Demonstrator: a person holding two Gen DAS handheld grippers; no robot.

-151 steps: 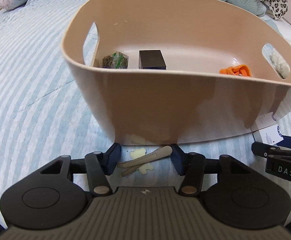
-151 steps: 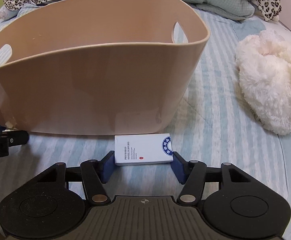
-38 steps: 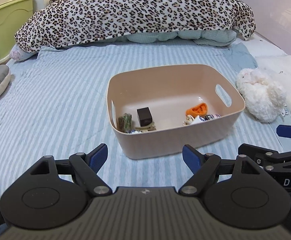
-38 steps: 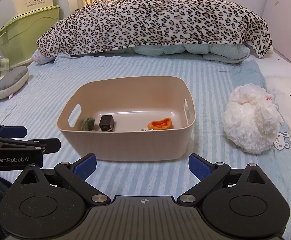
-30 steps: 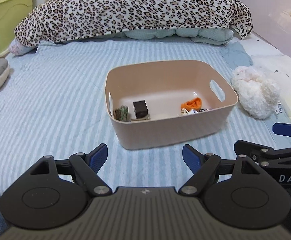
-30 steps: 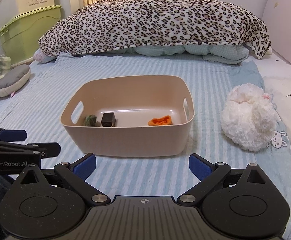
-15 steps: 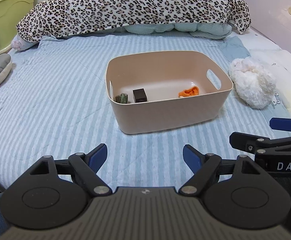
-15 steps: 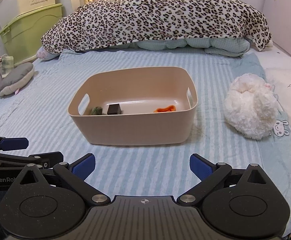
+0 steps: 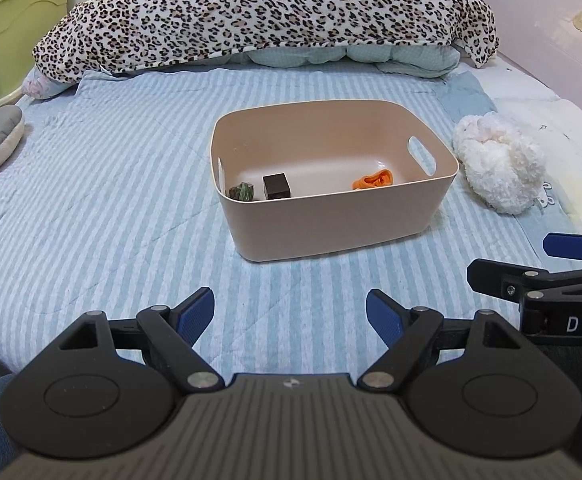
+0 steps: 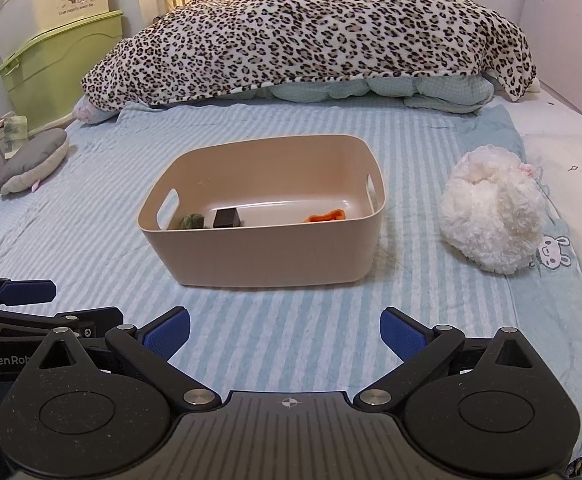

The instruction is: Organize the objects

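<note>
A tan plastic basket (image 9: 343, 220) (image 10: 267, 256) stands on the striped blue bedspread, well ahead of both grippers. Inside it I see a black box (image 9: 276, 186) (image 10: 227, 218), a green wrapped item (image 9: 242, 192) (image 10: 192, 221) and an orange item (image 9: 373, 179) (image 10: 326, 215); the near wall hides the rest of its floor. My left gripper (image 9: 290, 312) is open and empty above the bedspread. My right gripper (image 10: 286, 332) is open and empty beside it. Each gripper shows at the edge of the other's view.
A white fluffy plush (image 9: 499, 164) (image 10: 493, 208) lies right of the basket. A leopard-print blanket (image 10: 311, 36) is heaped at the far end. A grey cushion (image 10: 35, 160) lies at the left edge, with green storage bins (image 10: 59, 60) behind it.
Both grippers have drawn back from the basket, so it looks smaller and farther. Five seconds ago each held an item by the basket's near wall; now both are open and empty.
</note>
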